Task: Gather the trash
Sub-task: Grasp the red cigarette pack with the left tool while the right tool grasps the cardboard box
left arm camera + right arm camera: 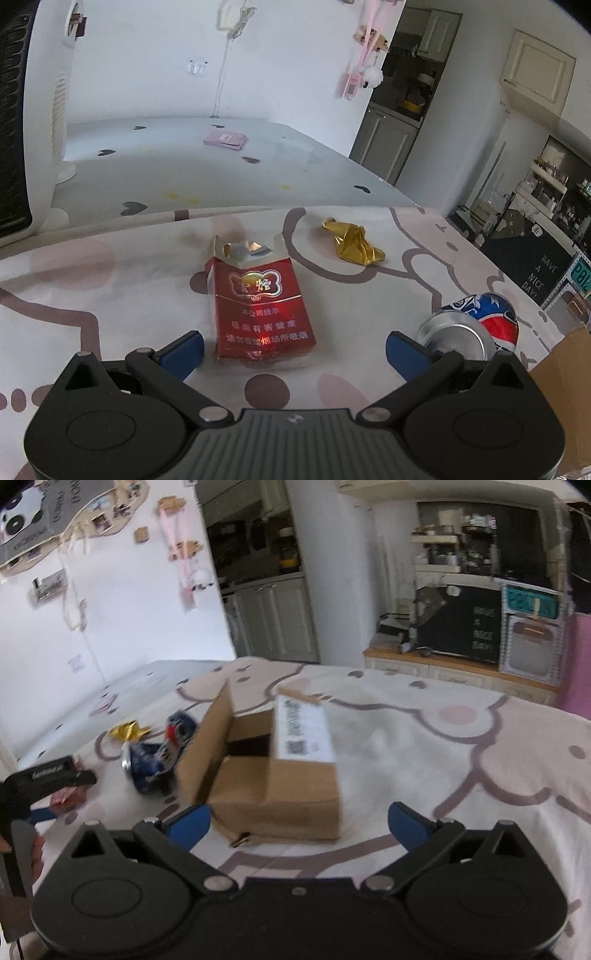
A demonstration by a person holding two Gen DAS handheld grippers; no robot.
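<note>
The left gripper (294, 345) hung spread wide, nothing in it, the red cigarette pack (258, 306) lying flat dead ahead between its fingers. Best bet: drop straight down and pinch the pack's long sides squarely. Beyond sat gold foil (352, 242); off right, the crushed can (476, 326). The right gripper (299, 821) was empty and open too, facing the cardboard box (273, 771), flaps up; its inside looked dark, contents unclear.

Left wrist view: low over tablecloth (92, 280), facing the wall, close on red packet (260, 310). Right wrist view: low, facing cardboard box (273, 786) and kitchen beyond. Shared by both: can (476, 325) (162, 753), gold wrapper (352, 242) (129, 729), box edge.
</note>
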